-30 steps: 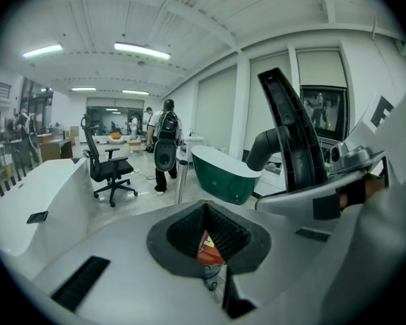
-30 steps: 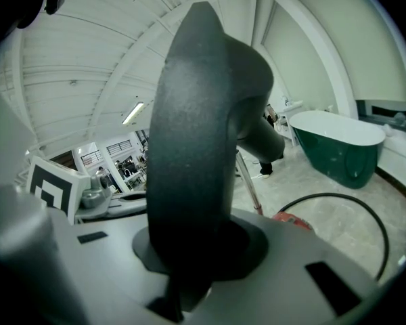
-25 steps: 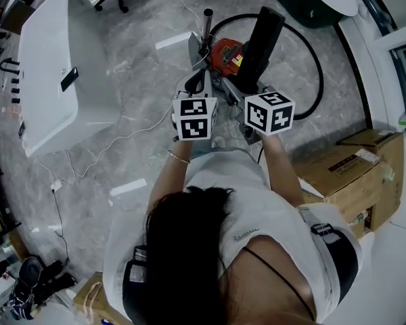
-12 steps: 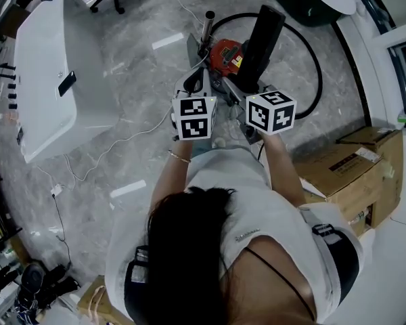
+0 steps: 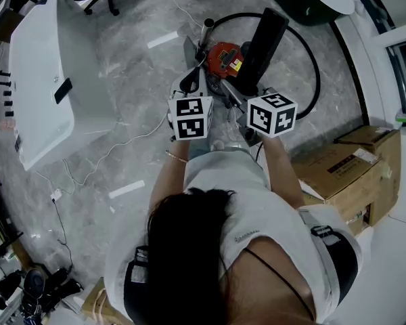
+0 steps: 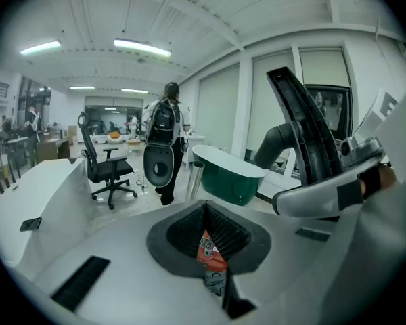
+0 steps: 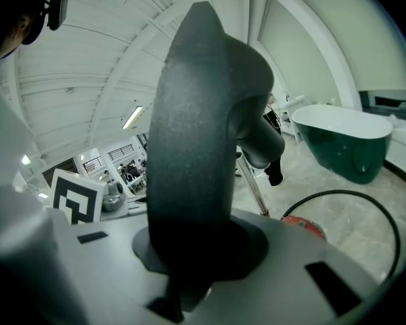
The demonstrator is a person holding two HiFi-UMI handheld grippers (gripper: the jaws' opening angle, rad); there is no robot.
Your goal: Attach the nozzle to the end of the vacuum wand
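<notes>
Right gripper view shows the right gripper (image 7: pixel 189 266) clamped, jaws only a little apart, on the lower end of the black nozzle (image 7: pixel 196 127). The nozzle stands up in the air over the red vacuum (image 5: pixel 223 56) on the floor (image 5: pixel 135 80), near the top of the wand (image 5: pixel 207 27) but not touching it. The left gripper (image 6: pixel 213 252) has its jaws pressed together on nothing. I'd judge the nozzle light, stiff, matte plastic that grips well yet could lever round if held far from its socket, while the wand looks like smooth round metal, likely slippery and best pinched just below its end.
</notes>
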